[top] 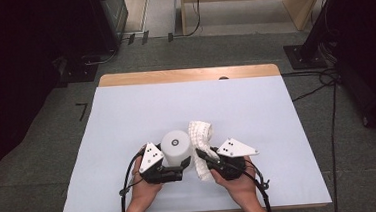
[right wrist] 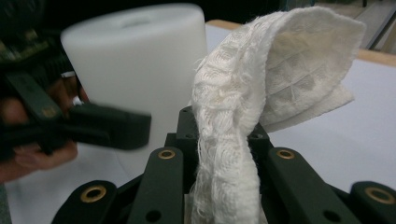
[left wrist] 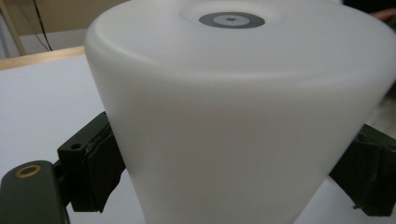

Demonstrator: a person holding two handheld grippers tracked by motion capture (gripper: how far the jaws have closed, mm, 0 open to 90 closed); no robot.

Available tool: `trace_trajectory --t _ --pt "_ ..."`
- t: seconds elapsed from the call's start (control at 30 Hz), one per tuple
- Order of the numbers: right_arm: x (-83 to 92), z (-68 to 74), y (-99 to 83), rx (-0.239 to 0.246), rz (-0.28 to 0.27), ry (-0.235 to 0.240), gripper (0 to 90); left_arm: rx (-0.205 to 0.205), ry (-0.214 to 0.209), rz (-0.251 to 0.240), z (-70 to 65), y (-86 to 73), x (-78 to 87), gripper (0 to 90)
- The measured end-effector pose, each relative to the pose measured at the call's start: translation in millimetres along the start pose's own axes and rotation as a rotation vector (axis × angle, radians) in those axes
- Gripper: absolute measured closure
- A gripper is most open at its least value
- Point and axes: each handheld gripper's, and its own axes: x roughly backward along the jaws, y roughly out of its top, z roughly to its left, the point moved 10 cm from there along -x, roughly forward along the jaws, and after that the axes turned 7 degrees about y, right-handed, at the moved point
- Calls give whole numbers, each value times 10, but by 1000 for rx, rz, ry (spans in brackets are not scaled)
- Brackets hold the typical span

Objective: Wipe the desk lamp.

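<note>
Bracing white frosted plastic cylinder [top: 175,146] near table's front edge, left gripper [top: 176,168] jaws clamped around it. Right gripper [top: 207,161] pinching white waffle-weave cloth [top: 200,135]. Best kept pinned firmly, wiping cloth against side.

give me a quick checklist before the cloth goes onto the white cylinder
1. Left gripper clamped on cylinder: ok, a jaw presses each side in the left gripper view.
2. Right gripper shut on cloth: ok.
3. Cylinder upright on the table: ok.
4. Cloth touching cylinder: cannot tell, they sit close in the high view.
5. Cloth's loose end clear of the left gripper: ok, it folds away to the right.
</note>
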Motion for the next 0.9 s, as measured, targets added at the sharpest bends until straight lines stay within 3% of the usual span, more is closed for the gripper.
trace_trajectory --t 0.07,0.13,0.27,0.4,0.6,0.7,0.9 --pt "-19 -1 -29 -4 11 0 752 3 3 -4 20 19 14 87" --pt "-103 -12 -150 -20 66 13 752 6 8 -13 48 39 30 87" --pt "-127 -18 -170 -20 80 15 753 10 -5 -4 51 13 10 88" --pt "-58 -8 -67 -23 34 17 753 -10 -8 10 15 -28 -26 88" --pt "113 48 168 12 -64 16 753 -29 -9 27 -35 -65 -70 88" --pt "105 54 153 19 -61 17 752 -18 -5 18 -14 -36 -62 87" --pt "-128 -21 -195 -12 59 14 752 -1 29 11 107 3 -58 88"
